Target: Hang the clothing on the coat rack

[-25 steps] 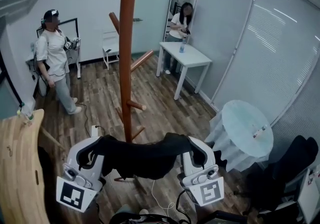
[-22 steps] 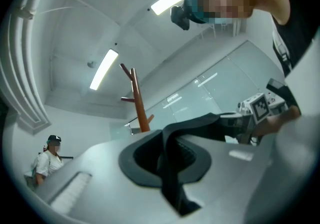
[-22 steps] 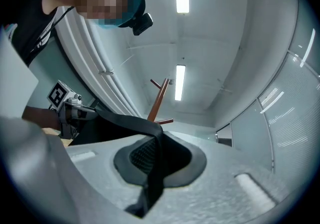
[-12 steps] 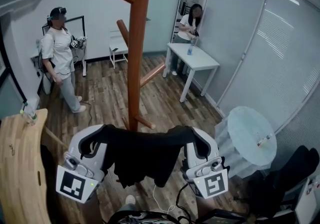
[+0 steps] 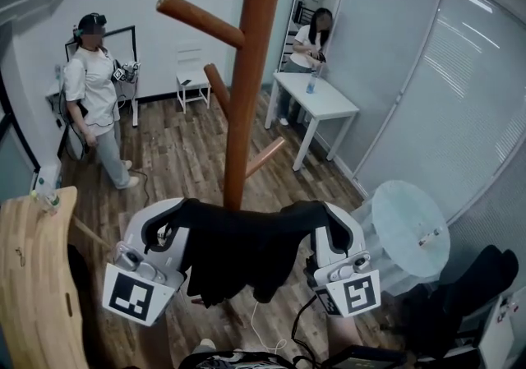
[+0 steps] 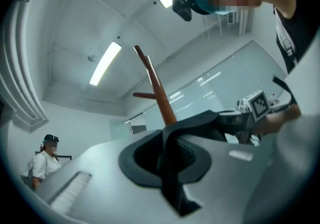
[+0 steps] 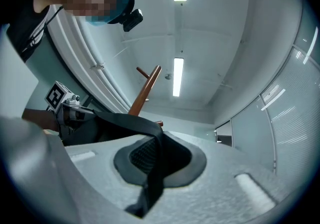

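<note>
**Floor** [image 5: 181, 154]: wood planks. There is an open stretch left of the coat rack [image 5: 246, 80], reaching to a standing person [image 5: 94, 104].

**Glass partition** [image 5: 411, 88]: closes the room right of the coat rack.

**Coat rack**: brown upright pole with bare, angled pegs. The highest peg juts to the upper left, with a shorter one below it. A low peg on the right has its tip free.

**Round table** [image 5: 407, 228]: cloth-covered, near the rack on its right, narrowing the room there.

**White worktop** [image 5: 316, 96]: beyond the rack to the right, with a second person [image 5: 308, 39] at its far edge.

**Wooden board** [image 5: 33, 277]: curved edge, well left of the rack.

**Clothing** [image 5: 238, 252]: dark garment with its top edge stretched level in front of the rack's pole, below the low right peg. The body hangs slack. Contact with the pole cannot be told.

**Left hand-held gripper** [image 5: 168, 232]: left of the pole, jaws pinched together on a fold of the clothing's edge.

**Right hand-held gripper** [image 5: 325, 228]: right of the pole, jaws likewise clamped on the clothing's edge.
</note>
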Tool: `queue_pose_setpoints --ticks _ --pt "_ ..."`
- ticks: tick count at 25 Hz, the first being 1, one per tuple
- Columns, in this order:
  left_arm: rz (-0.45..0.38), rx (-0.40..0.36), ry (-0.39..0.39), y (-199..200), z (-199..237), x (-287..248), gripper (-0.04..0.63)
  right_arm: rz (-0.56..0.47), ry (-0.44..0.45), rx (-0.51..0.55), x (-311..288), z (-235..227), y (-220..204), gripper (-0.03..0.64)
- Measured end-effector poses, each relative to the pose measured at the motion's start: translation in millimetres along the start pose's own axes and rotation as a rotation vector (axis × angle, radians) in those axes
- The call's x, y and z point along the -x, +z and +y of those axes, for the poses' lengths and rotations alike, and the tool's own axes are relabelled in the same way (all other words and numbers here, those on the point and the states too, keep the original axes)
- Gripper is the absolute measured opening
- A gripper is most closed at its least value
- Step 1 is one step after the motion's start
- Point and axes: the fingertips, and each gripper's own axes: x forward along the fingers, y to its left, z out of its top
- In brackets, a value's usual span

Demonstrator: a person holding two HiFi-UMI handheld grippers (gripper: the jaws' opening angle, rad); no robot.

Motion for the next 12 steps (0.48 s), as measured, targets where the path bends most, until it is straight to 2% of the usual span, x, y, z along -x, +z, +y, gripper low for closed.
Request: queue_pose_setpoints --ticks 6,12 --pt "0.027 0.013 -0.04 -29 6 -31 0.0 0.079 -0.059 -0.017 -16 -6 -46 0.005" --pt "0.103 -0.009 -0.088 -66 -10 -37 0.0 0.221 -0.011 -0.056 -21 25 -98 0.005"
